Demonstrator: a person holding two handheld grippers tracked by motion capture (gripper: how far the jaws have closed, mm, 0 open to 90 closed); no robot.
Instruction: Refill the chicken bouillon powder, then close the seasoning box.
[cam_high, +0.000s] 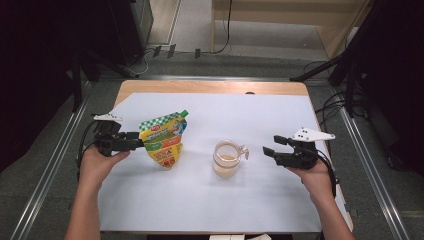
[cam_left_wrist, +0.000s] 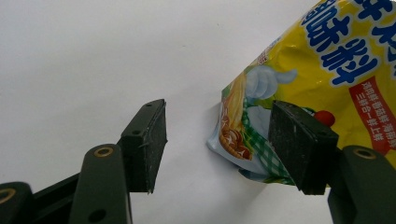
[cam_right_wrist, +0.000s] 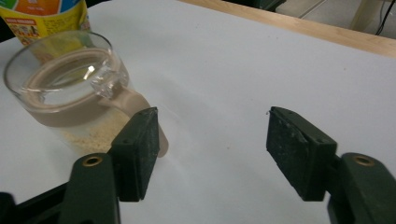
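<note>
My left claw (cam_high: 141, 141) stands open beside the pouch (cam_high: 164, 140), left of centre, gripping nothing. My right claw (cam_high: 268, 145) gapes empty, right of the cup (cam_high: 227, 158). Next, I judge: close in on the cup's handle.

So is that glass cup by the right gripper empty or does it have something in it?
Not empty. The glass cup stands upright on the white sheet with a thin layer of tan powdery grains at its bottom; most of it is unfilled.

Yellow-green pouch (cam_high: 164, 141) upright on white sheet; glass cup (cam_high: 226, 159) beside — powder inside.
</note>
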